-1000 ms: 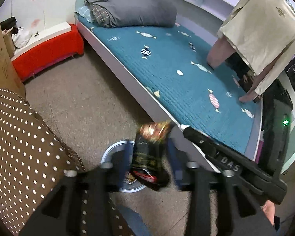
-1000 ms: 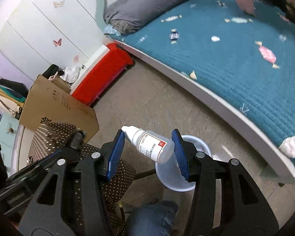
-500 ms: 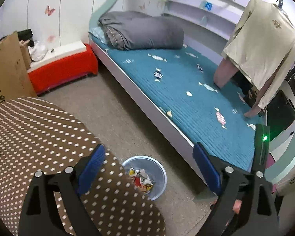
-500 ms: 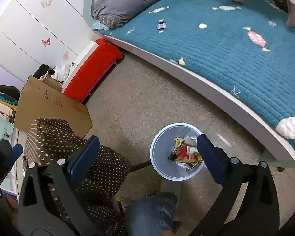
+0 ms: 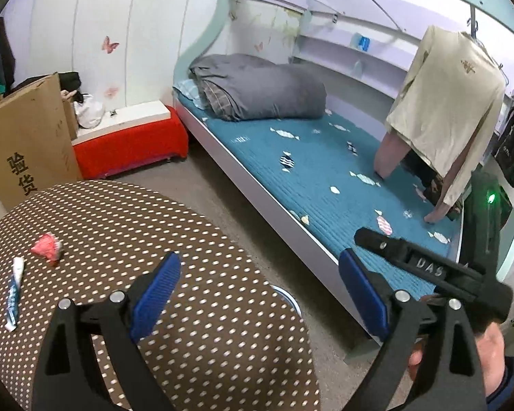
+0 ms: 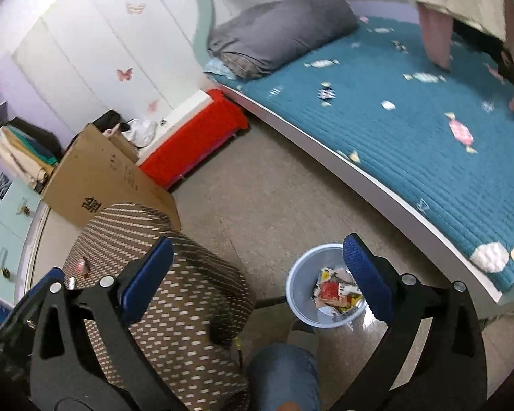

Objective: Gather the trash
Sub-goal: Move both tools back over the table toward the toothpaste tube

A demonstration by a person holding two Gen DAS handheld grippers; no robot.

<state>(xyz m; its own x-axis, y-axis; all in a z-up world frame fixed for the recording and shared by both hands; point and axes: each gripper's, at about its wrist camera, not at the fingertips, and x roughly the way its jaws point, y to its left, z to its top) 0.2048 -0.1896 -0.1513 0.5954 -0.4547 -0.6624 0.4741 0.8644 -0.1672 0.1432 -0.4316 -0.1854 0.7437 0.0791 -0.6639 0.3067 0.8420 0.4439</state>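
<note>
On the dotted table (image 5: 195, 226) lies a crumpled red wrapper (image 5: 46, 246).

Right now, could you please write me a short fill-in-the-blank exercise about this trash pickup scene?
1. Both the left gripper and right gripper are ____.
2. The bin stands on the ____.
3. The red wrapper and the tube lie on the ____ tablecloth.

Missing words: open; floor; polka-dot
</note>
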